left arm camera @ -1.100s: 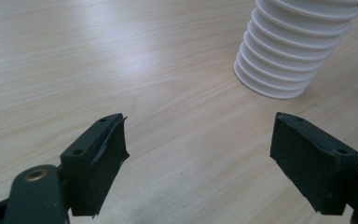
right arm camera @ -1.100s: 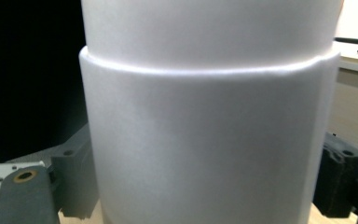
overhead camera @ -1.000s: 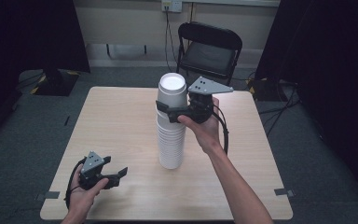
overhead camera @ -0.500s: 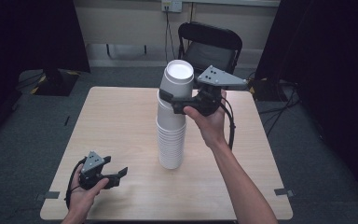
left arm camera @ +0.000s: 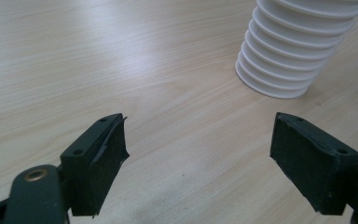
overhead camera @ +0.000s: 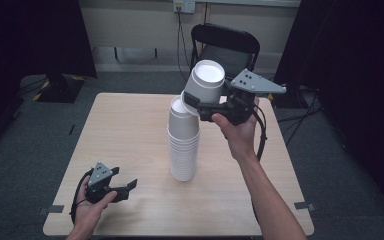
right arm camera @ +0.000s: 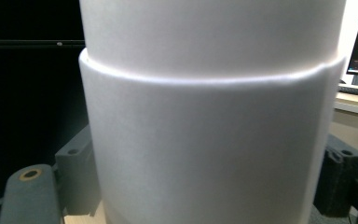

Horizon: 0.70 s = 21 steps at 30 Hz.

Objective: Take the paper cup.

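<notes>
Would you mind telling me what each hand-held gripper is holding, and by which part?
The right hand-held gripper clamps a white cup by its side wall; the left hand-held gripper holds nothing.

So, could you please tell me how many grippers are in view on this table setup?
2. The left gripper rests low at the table's near-left edge, jaws open and empty. The right gripper is raised above the cup stack, shut on a white cup.
</notes>
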Available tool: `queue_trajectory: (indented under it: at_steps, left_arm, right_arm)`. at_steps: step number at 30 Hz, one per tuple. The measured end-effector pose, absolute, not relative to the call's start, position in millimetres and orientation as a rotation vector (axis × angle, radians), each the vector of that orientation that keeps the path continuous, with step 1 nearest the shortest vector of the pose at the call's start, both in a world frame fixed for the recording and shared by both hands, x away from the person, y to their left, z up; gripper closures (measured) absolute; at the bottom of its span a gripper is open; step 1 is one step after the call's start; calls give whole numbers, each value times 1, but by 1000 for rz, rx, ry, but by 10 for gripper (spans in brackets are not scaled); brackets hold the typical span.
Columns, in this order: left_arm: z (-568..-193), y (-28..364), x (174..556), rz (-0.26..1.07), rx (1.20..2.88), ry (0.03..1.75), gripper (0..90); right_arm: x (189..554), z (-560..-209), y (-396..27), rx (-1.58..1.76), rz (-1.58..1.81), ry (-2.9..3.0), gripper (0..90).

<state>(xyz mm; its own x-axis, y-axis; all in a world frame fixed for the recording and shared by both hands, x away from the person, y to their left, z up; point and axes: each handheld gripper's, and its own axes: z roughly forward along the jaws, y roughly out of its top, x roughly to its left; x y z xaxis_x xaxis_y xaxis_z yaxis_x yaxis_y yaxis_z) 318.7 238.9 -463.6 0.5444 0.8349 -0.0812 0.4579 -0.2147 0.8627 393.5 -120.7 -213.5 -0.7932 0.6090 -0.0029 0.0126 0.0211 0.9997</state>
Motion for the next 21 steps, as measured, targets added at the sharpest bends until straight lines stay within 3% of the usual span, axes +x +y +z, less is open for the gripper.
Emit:
queue_trajectory:
  at_steps: [11, 21]
  left_arm:
    - [-464, 237, 318, 529, 1860, 1039, 181]
    - [-463, 231, 316, 531, 1849, 973, 181]
  right_arm:
    - [386, -221, -148, 692, 1795, 1843, 159]
    - [377, -250, -173, 797, 1758, 1854, 159]
